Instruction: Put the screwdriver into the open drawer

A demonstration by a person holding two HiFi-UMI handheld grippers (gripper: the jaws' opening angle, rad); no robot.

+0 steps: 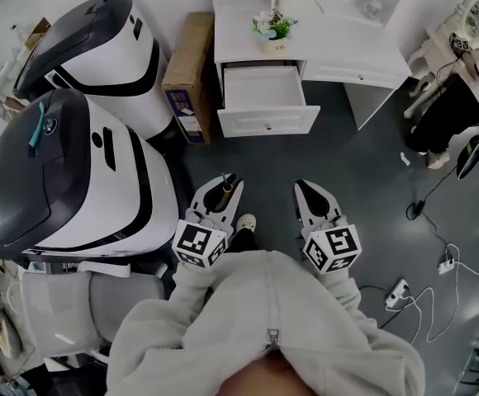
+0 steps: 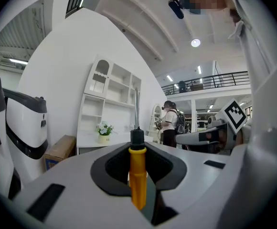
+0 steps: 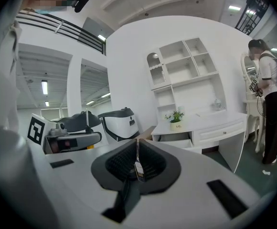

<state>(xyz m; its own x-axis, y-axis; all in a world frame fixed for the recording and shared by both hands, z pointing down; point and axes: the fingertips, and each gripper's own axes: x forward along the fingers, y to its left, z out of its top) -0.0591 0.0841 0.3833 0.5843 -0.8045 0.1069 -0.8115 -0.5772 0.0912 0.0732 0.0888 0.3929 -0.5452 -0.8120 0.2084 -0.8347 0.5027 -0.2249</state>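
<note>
In the head view my left gripper (image 1: 221, 191) is shut on the screwdriver (image 1: 225, 190), whose yellow handle shows between the jaws. The left gripper view shows that handle (image 2: 138, 178) clamped at the left gripper (image 2: 137, 149), its black collar and steel shaft pointing up past the tips. My right gripper (image 1: 311, 198) is beside it, its jaws together with nothing held; in the right gripper view the right gripper (image 3: 137, 152) shows only a thin seam. The open drawer (image 1: 265, 97) juts from the white desk (image 1: 355, 60) ahead of both grippers, some way off; it also appears as the drawer (image 3: 175, 138).
Two large white-and-black machines (image 1: 74, 172) stand at the left, a cardboard box (image 1: 187, 73) leaning beside the desk. A potted plant (image 1: 274, 27) sits on the desk top. Cables and a power strip (image 1: 398, 294) lie on the floor at right, near a standing person (image 1: 458, 106).
</note>
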